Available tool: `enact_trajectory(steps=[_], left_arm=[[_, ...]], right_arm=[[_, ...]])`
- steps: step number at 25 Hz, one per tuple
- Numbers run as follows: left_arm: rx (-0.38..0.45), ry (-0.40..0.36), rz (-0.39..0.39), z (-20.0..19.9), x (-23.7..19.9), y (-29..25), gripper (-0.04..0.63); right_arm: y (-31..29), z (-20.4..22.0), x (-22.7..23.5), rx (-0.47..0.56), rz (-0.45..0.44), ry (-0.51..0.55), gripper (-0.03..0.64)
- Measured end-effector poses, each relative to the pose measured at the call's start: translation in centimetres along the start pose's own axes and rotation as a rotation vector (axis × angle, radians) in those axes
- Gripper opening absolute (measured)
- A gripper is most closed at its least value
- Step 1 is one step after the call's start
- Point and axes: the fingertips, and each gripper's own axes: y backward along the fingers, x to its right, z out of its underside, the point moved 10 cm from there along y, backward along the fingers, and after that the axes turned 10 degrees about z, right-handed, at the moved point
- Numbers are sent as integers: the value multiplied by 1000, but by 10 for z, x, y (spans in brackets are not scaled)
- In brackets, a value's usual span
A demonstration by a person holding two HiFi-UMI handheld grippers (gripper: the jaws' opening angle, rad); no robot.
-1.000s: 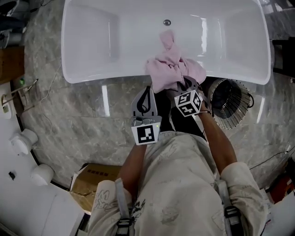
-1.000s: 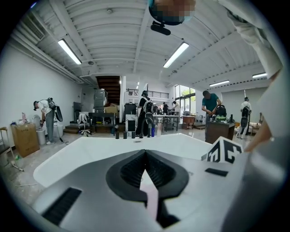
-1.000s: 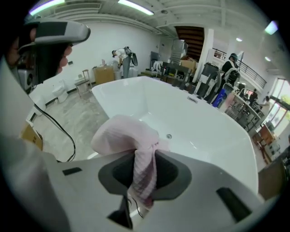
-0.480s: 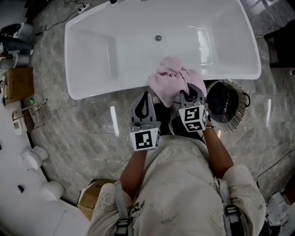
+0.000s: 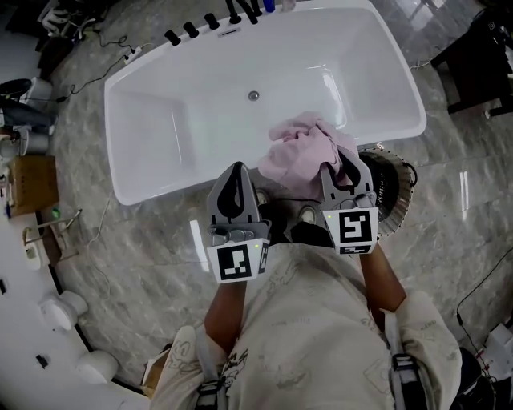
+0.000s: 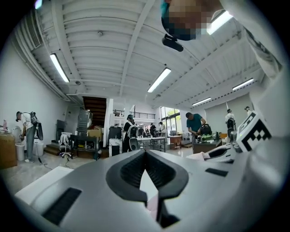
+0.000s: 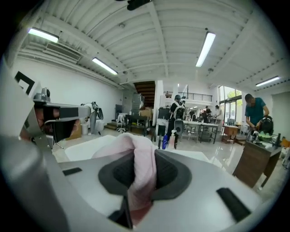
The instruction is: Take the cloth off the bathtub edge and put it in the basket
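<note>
A pink cloth (image 5: pixel 298 150) hangs bunched over the near rim of the white bathtub (image 5: pixel 160 120). My right gripper (image 5: pixel 345 160) is shut on its right side. In the right gripper view a fold of the cloth (image 7: pixel 141 172) is pinched between the dark pads. The round wire basket (image 5: pixel 397 180) stands on the floor just right of that gripper, partly hidden behind it. My left gripper (image 5: pixel 235 170) is held to the left of the cloth, in front of the tub rim. Its jaws meet at the tips (image 6: pixel 145 152) with nothing in them.
Black tap fittings (image 5: pixel 232 14) sit at the tub's far rim. A cardboard box (image 5: pixel 32 180) and white fixtures (image 5: pixel 60 312) lie on the marble floor at left. Dark furniture (image 5: pixel 481 48) stands at the far right. The person's shoes (image 5: pixel 280 215) are below the cloth.
The cloth has come off its spread over the tub rim and is bunched up in the right gripper. Both grippers have risen toward the head camera; the view has swung.
</note>
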Motion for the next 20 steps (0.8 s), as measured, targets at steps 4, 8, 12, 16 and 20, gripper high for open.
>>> enact_trajectory(steps=[4, 8, 12, 16, 20], left_arm=[[72, -23, 68, -33, 18, -12, 0], [150, 21, 131, -56, 33, -25, 0], [187, 1, 189, -74, 48, -37, 0], [204, -28, 257, -88, 65, -53, 0], [206, -29, 343, -97, 85, -68, 0]], right_arm=[[28, -34, 29, 129, 86, -57, 64], [58, -59, 58, 249, 187, -77, 64], [88, -84, 83, 340, 287, -108, 64], [119, -98, 108, 402, 399, -115, 64], [146, -106, 128, 423, 519, -116, 64]])
